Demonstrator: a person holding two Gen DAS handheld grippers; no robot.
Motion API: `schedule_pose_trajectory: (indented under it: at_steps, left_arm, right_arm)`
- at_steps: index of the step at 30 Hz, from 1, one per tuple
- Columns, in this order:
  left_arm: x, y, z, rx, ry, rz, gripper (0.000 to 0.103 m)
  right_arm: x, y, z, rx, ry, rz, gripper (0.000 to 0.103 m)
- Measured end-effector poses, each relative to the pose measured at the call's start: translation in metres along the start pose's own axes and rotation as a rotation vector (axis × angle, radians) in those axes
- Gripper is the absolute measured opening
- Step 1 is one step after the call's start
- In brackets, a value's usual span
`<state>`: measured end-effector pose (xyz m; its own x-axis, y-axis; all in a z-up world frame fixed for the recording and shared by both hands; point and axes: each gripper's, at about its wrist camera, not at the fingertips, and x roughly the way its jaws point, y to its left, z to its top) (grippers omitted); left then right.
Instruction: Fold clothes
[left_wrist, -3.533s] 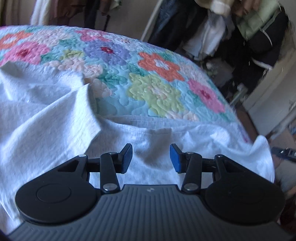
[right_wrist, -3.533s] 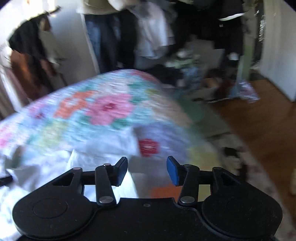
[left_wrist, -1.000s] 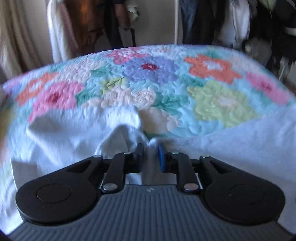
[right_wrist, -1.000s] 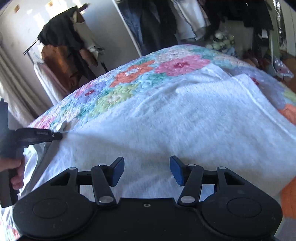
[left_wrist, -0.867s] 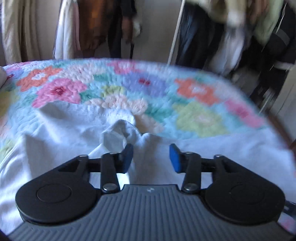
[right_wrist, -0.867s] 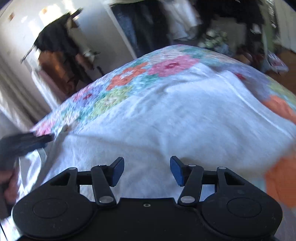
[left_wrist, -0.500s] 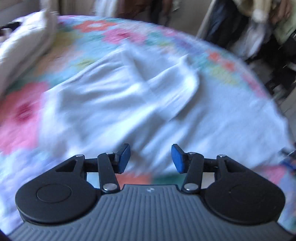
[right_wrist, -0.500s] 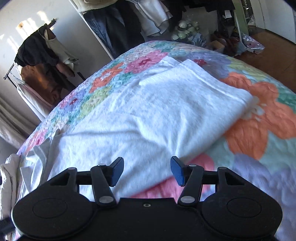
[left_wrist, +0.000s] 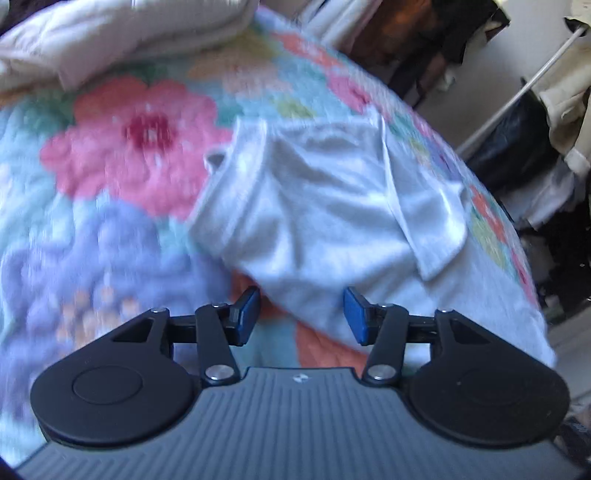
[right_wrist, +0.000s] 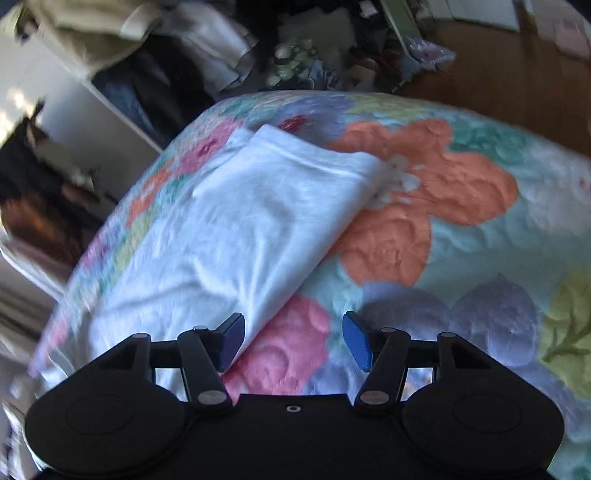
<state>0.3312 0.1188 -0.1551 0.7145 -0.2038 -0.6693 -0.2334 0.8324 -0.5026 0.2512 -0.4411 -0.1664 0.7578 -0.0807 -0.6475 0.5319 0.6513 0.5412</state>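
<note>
A white T-shirt (left_wrist: 332, 206) lies folded lengthwise on the floral quilt (left_wrist: 110, 155), a sleeve flap turned over near its collar end. My left gripper (left_wrist: 301, 314) hovers over the shirt's near edge; its jaws are opening and hold nothing. In the right wrist view the same shirt (right_wrist: 229, 221) runs as a long white band from the lower left up toward the hem. My right gripper (right_wrist: 293, 338) hangs over the quilt (right_wrist: 424, 206) just right of the shirt's folded edge, its jaws opening with nothing between them.
A pale folded blanket or pillow (left_wrist: 122, 40) lies at the head of the bed. Clothes racks with hanging garments (right_wrist: 166, 66) stand beyond the bed. Wooden floor (right_wrist: 517, 74) shows past the quilt's far edge.
The left gripper let go of the pinched shirt cloth, opened and swung back toward the shirt's near edge. The right gripper drifted right, off the shirt and over bare quilt.
</note>
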Motion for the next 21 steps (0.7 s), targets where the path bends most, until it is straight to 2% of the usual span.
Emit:
schedule_pose_trajectory:
  at_steps: [3,5,6,7,8,9,10,11,13,15,18,21]
  left_arm:
    - [0.015,0.006,-0.001,0.014,-0.075,-0.028,0.061]
    - [0.020,0.009,-0.001,-0.013,-0.119,-0.040,0.061]
    - [0.023,0.010,0.000,-0.026,-0.137,-0.042,0.057]
    - [0.027,0.007,0.002,-0.003,-0.137,-0.015,0.027]
    - [0.030,0.004,0.005,0.019,-0.137,0.012,0.010]
    - [0.033,0.000,0.007,0.035,-0.132,0.028,0.006]
    - [0.031,-0.004,0.009,0.057,-0.136,0.045,0.005]
    - [0.026,-0.012,0.012,0.090,-0.140,0.072,0.005]
    - [0.012,-0.029,0.016,0.171,-0.171,0.106,0.004]
    - [-0.009,-0.044,0.023,0.223,-0.204,0.104,0.004]
    - [-0.044,-0.057,0.037,0.239,-0.231,0.068,0.004]
    - [-0.085,-0.064,0.045,0.265,-0.268,0.057,0.003]
  right_arm:
    - [0.019,-0.004,0.005,-0.125,-0.051,0.027,0.072]
    - [0.025,-0.014,0.007,-0.083,-0.101,0.083,0.073]
    - [0.028,-0.018,0.010,-0.055,-0.122,0.111,0.073]
    - [0.031,-0.021,0.015,-0.031,-0.133,0.134,0.073]
    - [0.034,-0.024,0.020,-0.006,-0.140,0.150,0.066]
    - [0.038,-0.026,0.026,0.016,-0.138,0.147,0.032]
    - [0.042,-0.028,0.034,0.031,-0.117,0.123,0.009]
    - [0.047,-0.029,0.041,0.049,-0.085,0.118,0.005]
    - [0.044,-0.024,0.053,0.028,-0.060,0.129,0.005]
    - [0.025,-0.002,0.062,-0.120,-0.068,0.128,0.004]
    - [-0.016,0.031,0.075,-0.308,-0.094,0.170,0.003]
    - [-0.066,0.051,0.086,-0.395,-0.128,0.210,0.003]
